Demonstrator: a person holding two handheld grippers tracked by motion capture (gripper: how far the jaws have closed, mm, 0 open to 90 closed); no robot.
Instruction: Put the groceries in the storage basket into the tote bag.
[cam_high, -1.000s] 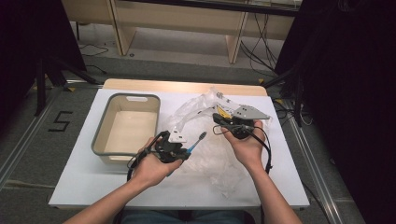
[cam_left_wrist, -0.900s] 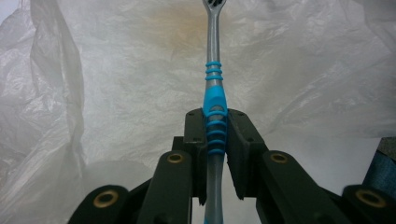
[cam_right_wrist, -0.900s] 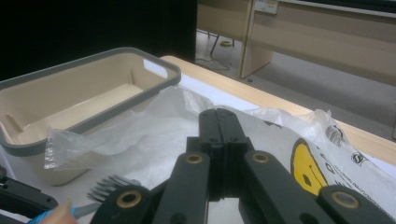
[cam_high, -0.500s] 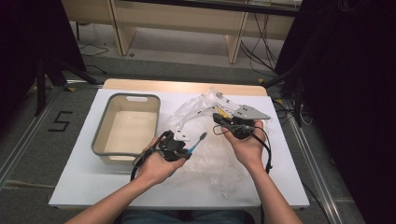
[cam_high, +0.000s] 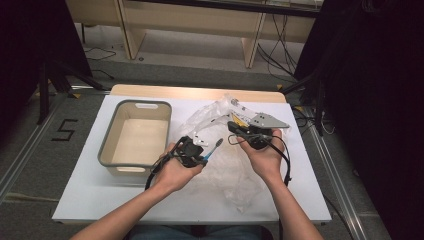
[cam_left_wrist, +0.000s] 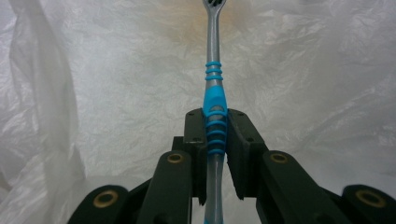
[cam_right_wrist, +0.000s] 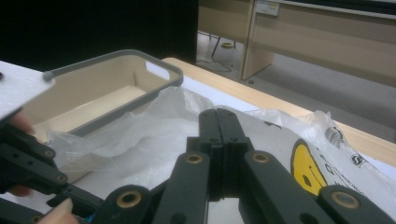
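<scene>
Left gripper (cam_high: 196, 152) still clamps the toothbrush (cam_left_wrist: 214, 100) (unmoved); right gripper's (cam_right_wrist: 218, 116) fingers pressed together.

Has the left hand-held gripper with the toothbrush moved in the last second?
Yes, slightly: the left hand-held gripper with the toothbrush has shifted right, away from the tray.

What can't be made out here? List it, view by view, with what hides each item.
- Left gripper view: the toothbrush head is cut off by the top edge; its handle end is hidden behind the left gripper.
- Right gripper view: whether the shut right gripper pinches any of the plastic bag; the pads hide it.
- High view: the bag's contents, blurred by crumpled film; the print on it is too small.
- Bin: near inner wall hidden by its rim.
</scene>
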